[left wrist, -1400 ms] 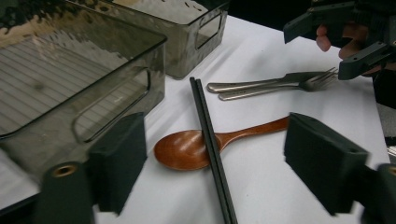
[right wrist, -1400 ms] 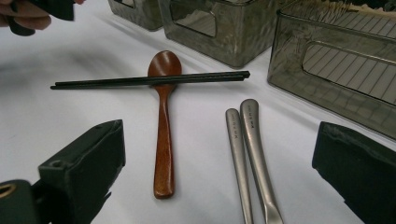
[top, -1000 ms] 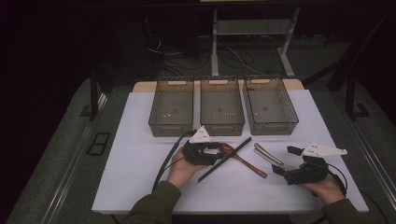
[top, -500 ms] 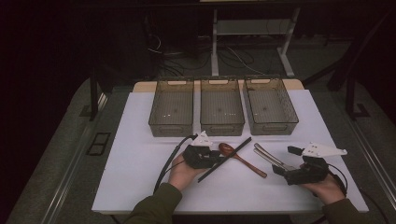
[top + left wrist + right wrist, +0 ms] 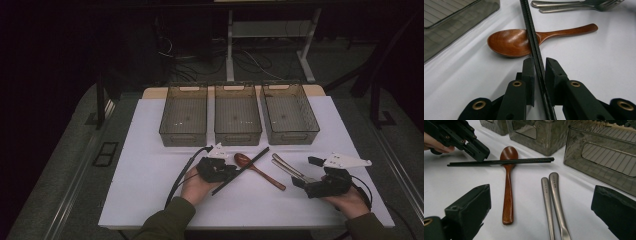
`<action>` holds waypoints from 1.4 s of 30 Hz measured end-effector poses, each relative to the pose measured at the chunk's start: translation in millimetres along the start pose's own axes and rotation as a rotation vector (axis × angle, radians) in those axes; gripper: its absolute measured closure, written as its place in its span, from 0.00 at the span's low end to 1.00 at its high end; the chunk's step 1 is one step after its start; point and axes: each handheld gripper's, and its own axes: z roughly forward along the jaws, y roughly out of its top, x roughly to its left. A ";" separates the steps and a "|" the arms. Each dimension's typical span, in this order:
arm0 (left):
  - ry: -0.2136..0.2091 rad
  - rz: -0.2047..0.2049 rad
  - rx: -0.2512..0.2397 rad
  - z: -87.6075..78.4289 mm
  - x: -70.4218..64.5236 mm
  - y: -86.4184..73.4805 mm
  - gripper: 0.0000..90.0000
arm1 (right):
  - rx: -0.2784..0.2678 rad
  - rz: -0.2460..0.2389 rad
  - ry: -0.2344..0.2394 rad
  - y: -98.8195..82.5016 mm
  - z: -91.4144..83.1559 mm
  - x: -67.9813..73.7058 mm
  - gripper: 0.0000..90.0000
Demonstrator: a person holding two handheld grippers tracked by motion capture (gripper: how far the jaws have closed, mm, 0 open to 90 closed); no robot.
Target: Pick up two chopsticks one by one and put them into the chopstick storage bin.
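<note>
The left forearm, in an olive sleeve, comes in from the bottom of the high view, angled up and to the right, and the left hand (image 5: 192, 186) cups its tool from underneath. The left tool (image 5: 229, 173) lies low and level, pointing right, its grey plate on top and its cable looping back along the wrist. In the left gripper view its two black jaws have just been closing and now stand narrow, pads almost parallel, with a thin black stick between them. The right hand (image 5: 350, 199) rests lower right, wrist bent inward. The right tool (image 5: 298, 183) points left, jaws spread wide apart with nothing between them.
</note>
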 end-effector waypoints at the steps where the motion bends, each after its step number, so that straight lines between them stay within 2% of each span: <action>1: 0.001 -0.001 0.002 0.1 0.2 -0.1 0.85 | 0.000 0.000 0.000 0.0 0.0 -0.1 0.02; 9: 0.010 -0.006 0.008 0.9 0.9 -1.0 0.85 | 0.003 -0.001 0.000 -0.1 0.2 0.0 0.02; 13: 0.018 0.011 0.014 1.7 2.4 -1.4 0.85 | 0.002 0.002 0.000 0.0 0.0 -0.1 0.02; 18: 0.022 0.010 0.016 2.2 2.2 -2.0 0.85 | 0.000 0.003 -0.001 0.0 -0.3 -0.3 0.02; 19: 0.025 -0.003 0.016 2.3 1.2 -2.5 0.85 | 0.000 0.003 -0.001 0.0 -0.3 -0.3 0.02; 31: 0.065 0.024 0.042 4.6 -0.7 -3.6 0.86 | 0.000 0.003 -0.003 -0.1 -0.7 -0.8 0.02; 42: 0.085 0.028 0.038 6.0 -3.0 -4.5 0.87 | -0.001 0.007 -0.003 0.0 -1.2 -1.2 0.02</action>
